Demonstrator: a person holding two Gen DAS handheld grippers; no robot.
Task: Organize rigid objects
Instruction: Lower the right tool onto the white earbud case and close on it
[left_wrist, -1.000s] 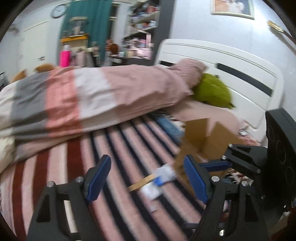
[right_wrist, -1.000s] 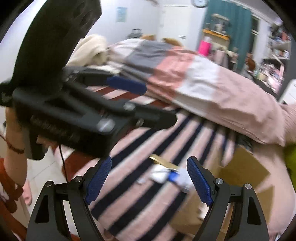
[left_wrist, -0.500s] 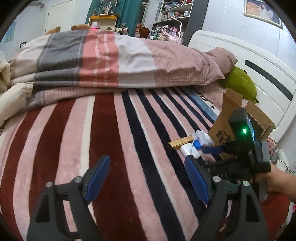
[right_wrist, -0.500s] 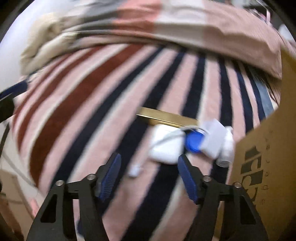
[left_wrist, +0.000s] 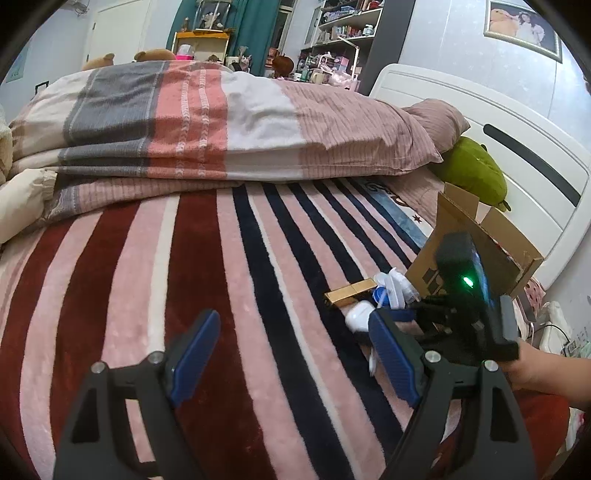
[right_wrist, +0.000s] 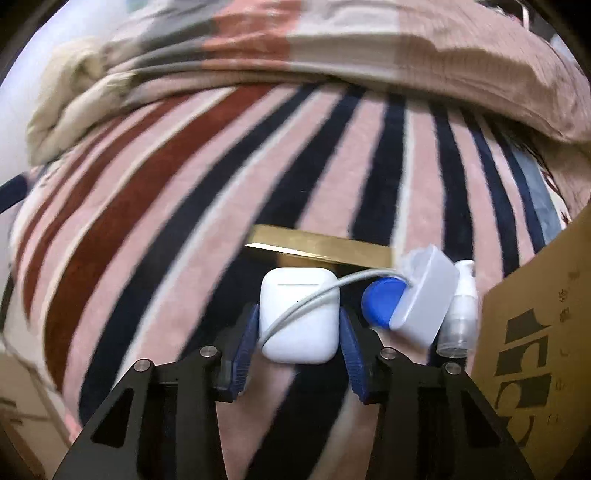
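Bed (left_wrist: 258, 295): your striped blanket in pink, dark red and navy covers it; a folded quilt (left_wrist: 221, 122) lies along the far side.
Cardboard box (left_wrist: 480, 240): it stands open at the right of the blanket, just beside the cluster of small things.
Left hand-held gripper (left_wrist: 291, 362): you hold it over bare blanket with its jaws wide apart and nothing between them.
Right hand-held gripper (right_wrist: 297, 332): your jaws have just been closing, and the white earbud case sits between them; the blue pads (right_wrist: 245, 339) lie right at its two sides, though you cannot tell for certain that they press on it.
White earbud case (right_wrist: 299, 314): it lies on the blanket, with a white cable (right_wrist: 332, 291) running across its lid.
Gold bar-shaped box (right_wrist: 321, 247): it lies flat just behind the case.
White plastic piece (right_wrist: 424, 295): it is tilted, right of the case, touching a blue round cap (right_wrist: 380, 299).
Small clear pump bottle (right_wrist: 460, 306): it lies between the plastic piece and the box.
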